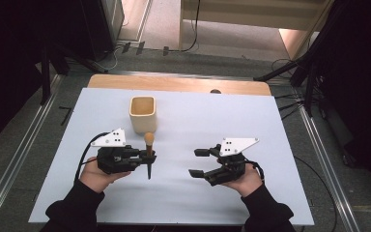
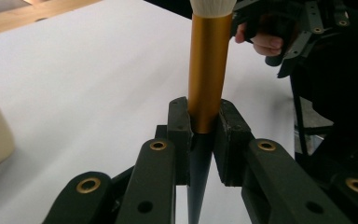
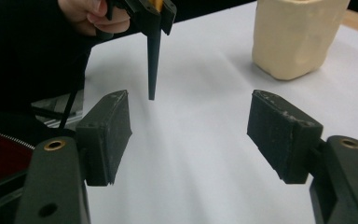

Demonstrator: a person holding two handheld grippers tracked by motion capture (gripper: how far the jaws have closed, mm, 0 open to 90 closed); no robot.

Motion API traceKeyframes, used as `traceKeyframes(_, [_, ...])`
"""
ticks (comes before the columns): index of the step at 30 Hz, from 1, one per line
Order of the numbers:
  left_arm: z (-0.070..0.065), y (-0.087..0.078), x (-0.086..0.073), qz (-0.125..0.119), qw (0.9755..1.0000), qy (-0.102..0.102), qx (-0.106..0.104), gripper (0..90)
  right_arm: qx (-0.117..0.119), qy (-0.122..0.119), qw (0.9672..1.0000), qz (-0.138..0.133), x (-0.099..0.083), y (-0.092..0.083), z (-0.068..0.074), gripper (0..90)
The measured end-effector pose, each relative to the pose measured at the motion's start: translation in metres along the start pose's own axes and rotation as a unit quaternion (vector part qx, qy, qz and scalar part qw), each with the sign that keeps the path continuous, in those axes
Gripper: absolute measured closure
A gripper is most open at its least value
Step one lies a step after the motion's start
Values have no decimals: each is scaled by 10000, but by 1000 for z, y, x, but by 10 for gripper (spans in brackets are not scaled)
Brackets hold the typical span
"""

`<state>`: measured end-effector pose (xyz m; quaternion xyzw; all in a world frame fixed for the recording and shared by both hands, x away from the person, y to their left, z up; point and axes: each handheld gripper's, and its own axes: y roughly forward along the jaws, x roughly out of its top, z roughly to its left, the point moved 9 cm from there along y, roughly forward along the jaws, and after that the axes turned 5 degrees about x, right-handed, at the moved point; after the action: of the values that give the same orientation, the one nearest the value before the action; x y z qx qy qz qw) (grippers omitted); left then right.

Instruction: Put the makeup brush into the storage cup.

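Observation:
A makeup brush [image 1: 149, 169] with a tan head, gold ferrule [image 2: 209, 70] and black tapered handle stands upright above the white tabletop [image 1: 212, 121], handle tip down. My left gripper [image 1: 149, 155] is shut on it where ferrule meets handle, as the left gripper view [image 2: 204, 126] shows. Just beyond it stands a cream square cup [image 1: 142, 113], empty as far as I can see. To the right, my right gripper [image 1: 198, 162] is open with nothing between its pads [image 3: 191, 126]. It faces the brush handle [image 3: 152, 60] and the cup [image 3: 296, 35].
The wooden table edge [image 1: 178, 83] runs along the far side. Dark stand legs [image 1: 294, 72] and cables lie on the floor beyond and to the right. Metal rails [image 1: 14, 164] flank the table.

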<state>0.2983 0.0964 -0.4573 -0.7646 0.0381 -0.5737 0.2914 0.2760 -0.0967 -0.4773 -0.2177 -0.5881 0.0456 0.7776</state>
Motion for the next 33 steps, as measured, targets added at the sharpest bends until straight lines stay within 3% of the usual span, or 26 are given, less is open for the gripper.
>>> traceKeyframes(14, [21, -15, -4, -139, 9991, -191, 355, 795, -395, 13, 9988, -303, -12, -24, -10, 264])
traceKeyframes(19, [30, -23, -6, -163, 9981, -205, 557, 795, -569, 8, 9980, -292, -19, -32, -12, 262])
traceKeyframes(33, [48, -38, -8, -272, 9959, -316, 798, 795, -706, 110, 9969, -337, -32, -42, -16, 242])
